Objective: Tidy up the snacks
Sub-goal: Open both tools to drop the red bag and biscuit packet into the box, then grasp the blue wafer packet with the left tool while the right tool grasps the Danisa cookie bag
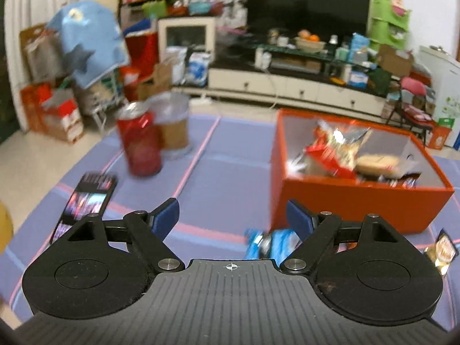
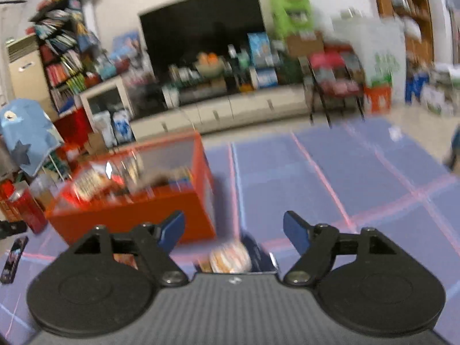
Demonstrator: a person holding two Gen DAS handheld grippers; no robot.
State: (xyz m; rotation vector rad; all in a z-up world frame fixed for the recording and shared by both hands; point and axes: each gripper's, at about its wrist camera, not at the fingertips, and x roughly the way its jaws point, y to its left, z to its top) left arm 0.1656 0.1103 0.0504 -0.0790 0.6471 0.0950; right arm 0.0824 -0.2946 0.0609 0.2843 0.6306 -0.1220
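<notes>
An orange box [image 1: 353, 201] holding several snack packets stands on the purple mat, to the right in the left wrist view and to the left in the right wrist view [image 2: 143, 215]. My left gripper [image 1: 233, 215] is open and empty above the mat, with a blue snack packet [image 1: 270, 244] just under its right finger. A dark packet [image 1: 83, 201] lies to its left. A red can [image 1: 141, 141] stands further back left. My right gripper [image 2: 233, 230] is open and empty above a dark packet with a round snack picture [image 2: 233, 256], which also shows in the left wrist view [image 1: 441, 251].
A cardboard bin with a clear liner [image 1: 174, 123] stands behind the can. A TV stand [image 1: 287, 83], boxes and a chair [image 2: 336, 86] line the far floor beyond the mat. The dark packet [image 2: 13, 258] and the can [image 2: 27, 210] show at left in the right wrist view.
</notes>
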